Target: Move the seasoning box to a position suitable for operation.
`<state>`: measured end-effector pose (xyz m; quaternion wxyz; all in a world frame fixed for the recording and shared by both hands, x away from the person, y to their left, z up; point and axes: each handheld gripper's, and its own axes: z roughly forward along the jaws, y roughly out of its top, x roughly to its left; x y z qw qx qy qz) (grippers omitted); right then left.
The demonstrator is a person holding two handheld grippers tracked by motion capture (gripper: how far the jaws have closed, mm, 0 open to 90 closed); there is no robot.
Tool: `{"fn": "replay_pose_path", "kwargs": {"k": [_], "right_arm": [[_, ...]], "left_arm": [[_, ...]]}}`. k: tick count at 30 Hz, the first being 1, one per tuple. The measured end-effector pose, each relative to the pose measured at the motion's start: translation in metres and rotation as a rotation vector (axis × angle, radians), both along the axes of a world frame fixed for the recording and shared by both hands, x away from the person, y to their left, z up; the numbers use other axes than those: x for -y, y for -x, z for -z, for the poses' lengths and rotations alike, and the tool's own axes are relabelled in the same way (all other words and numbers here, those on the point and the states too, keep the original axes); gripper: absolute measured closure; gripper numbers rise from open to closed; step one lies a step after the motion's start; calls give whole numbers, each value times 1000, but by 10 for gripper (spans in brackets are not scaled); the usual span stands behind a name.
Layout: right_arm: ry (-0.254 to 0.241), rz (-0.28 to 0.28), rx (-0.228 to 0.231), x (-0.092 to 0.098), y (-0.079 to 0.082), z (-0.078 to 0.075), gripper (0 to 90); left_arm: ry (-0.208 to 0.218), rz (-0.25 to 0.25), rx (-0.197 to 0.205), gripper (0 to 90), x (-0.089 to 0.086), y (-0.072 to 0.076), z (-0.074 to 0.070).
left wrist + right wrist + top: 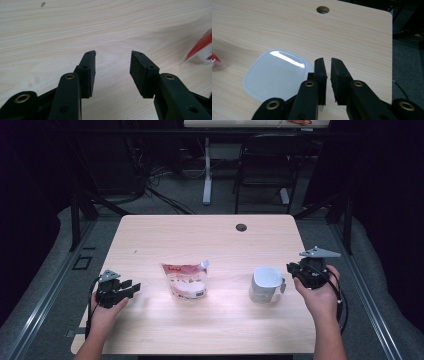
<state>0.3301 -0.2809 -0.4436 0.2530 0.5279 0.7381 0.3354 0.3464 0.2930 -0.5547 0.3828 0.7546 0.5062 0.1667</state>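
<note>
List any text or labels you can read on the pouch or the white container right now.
Pouch: red band at the top carries pale lettering, too small and blurred to read.
White container: faint embossed marking on its lid in the right gripper view, too faint to read.
Nothing else bears legible text.

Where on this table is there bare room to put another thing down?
The far half of the table, between the cable hole and the far-left corner, lies bare. So does the strip between the pouch and the white container, and the near edge. It is tightest at the container, with the right gripper beside it.
</note>
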Motion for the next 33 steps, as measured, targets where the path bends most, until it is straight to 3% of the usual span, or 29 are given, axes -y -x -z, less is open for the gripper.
{"fn": "replay_pose_path", "kwargs": {"k": [3, 14, 24, 33], "right_arm": [[-3, -13, -7, -3, 1, 3, 900], [-53, -47, -40, -11, 1, 17, 900], [-39, -45, -59, -16, -1, 22, 900], [-83, -28, -55, -11, -1, 24, 900]], "left_arm": [[-17, 7, 1, 557, 1, 1, 0], [-18, 1, 7, 557, 1, 0, 1], [-15, -3, 9, 557, 0, 0, 1], [-16, -4, 9, 556, 0, 1, 0]]}}
